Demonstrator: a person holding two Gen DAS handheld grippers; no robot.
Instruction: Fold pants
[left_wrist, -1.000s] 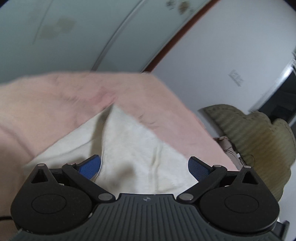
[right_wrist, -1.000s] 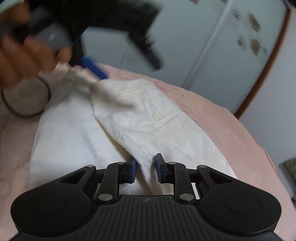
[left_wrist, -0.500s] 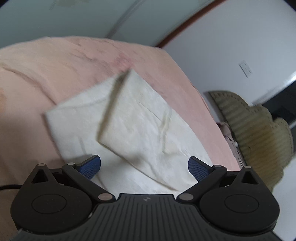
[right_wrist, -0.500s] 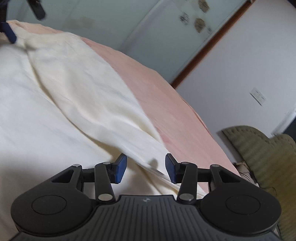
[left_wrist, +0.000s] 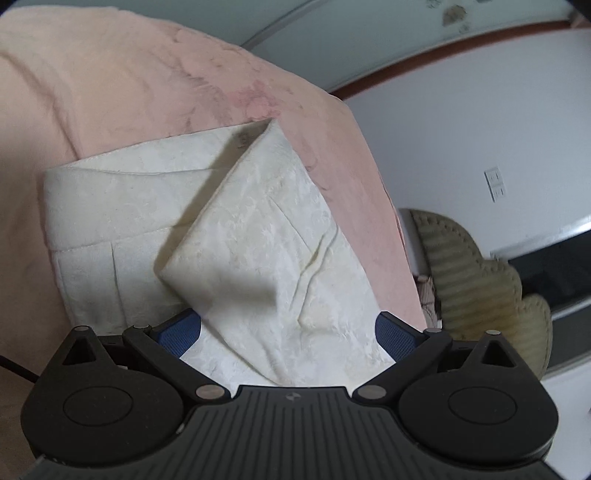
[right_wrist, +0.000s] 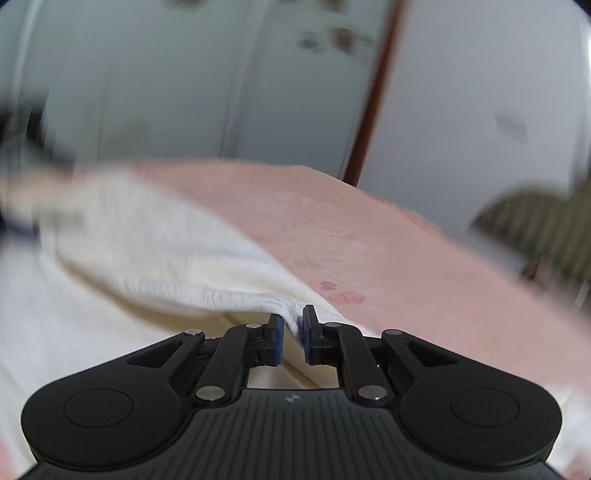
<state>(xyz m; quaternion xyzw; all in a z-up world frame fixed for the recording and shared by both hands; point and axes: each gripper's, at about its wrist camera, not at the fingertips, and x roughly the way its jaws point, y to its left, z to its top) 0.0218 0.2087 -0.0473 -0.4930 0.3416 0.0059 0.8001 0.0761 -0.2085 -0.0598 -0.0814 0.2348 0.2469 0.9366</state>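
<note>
My right gripper was spread over the white pants half a second ago, and now it has pulled shut on a fold of them. The two blue pads press the cloth from both sides, and a small bunch of white cloth sticks up between them. The picture from this gripper is blurry now. The view has also turned since then, so the pink bed now lies flat across the picture.

My left gripper is lower than it was, and the pants look bigger in its view. Its blue pads are spread wide apart, just as they were a second ago. The pants lie between and under them. I cannot tell if the pads touch the cloth.

The pants lie on the pink bed. One part is folded over on top of the rest at a slant, and its far corner points toward the far edge of the bed. It makes a dark shadow on the layer under it. The waistband runs along the far side of the lower layer.

Beside the bed on the right is a green cushion with a wavy edge. Behind the bed is a pale wardrobe, and a white wall with a socket on it.
</note>
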